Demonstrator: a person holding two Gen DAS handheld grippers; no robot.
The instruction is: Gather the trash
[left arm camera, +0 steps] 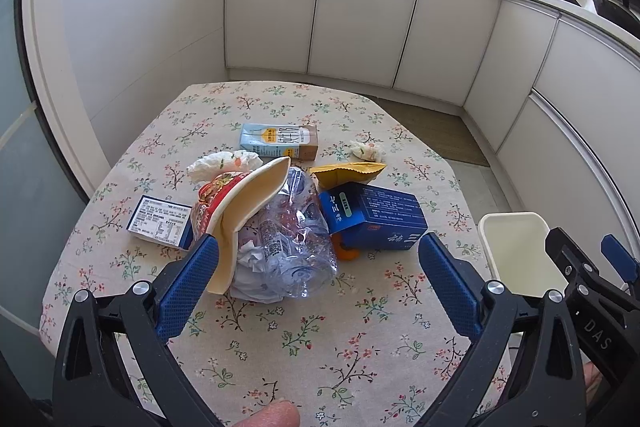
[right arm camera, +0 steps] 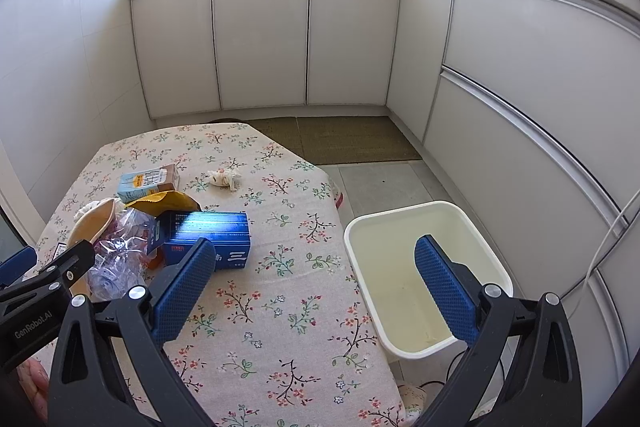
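- A kitchen corner with white cabinets (right arm camera: 260, 39) frames a table under a floral cloth (left arm camera: 320, 327); a cream bin (right arm camera: 424, 279) stands on the floor just beside the table's right edge and looks empty.
- The left gripper (left arm camera: 318, 263) hangs with its jaws spread wide and nothing between them, facing the heap of trash at the table's middle; its left finger sits close to the crushed instant-noodle cup (left arm camera: 244, 203).
- The right gripper (right arm camera: 316, 267) is likewise spread and empty, one finger over the cloth near the large blue box (right arm camera: 208, 239), the other over the bin.
- Judged risk: the crumpled clear plastic bottle (left arm camera: 292, 247) is springy and slick, so a pinch on a fold could let it squirt out or drag neighbouring pieces off the table.
- Judged risk: the noodle cup leans on the bottle, so pulling either one may tip the other.
- Judged risk: the bin sits below table level, so a light wad dropped from the edge could miss.
- Count on the table: 1 noodle cup, 1 bottle, 1 large blue box, 1 small flat blue box (left arm camera: 160, 221), 1 drink carton (left arm camera: 280, 141), 1 yellow wrapper (left arm camera: 348, 173), 2 tissue wads (left arm camera: 366, 150), and 1 orange scrap (left arm camera: 346, 253) under the large box that I cannot identify.
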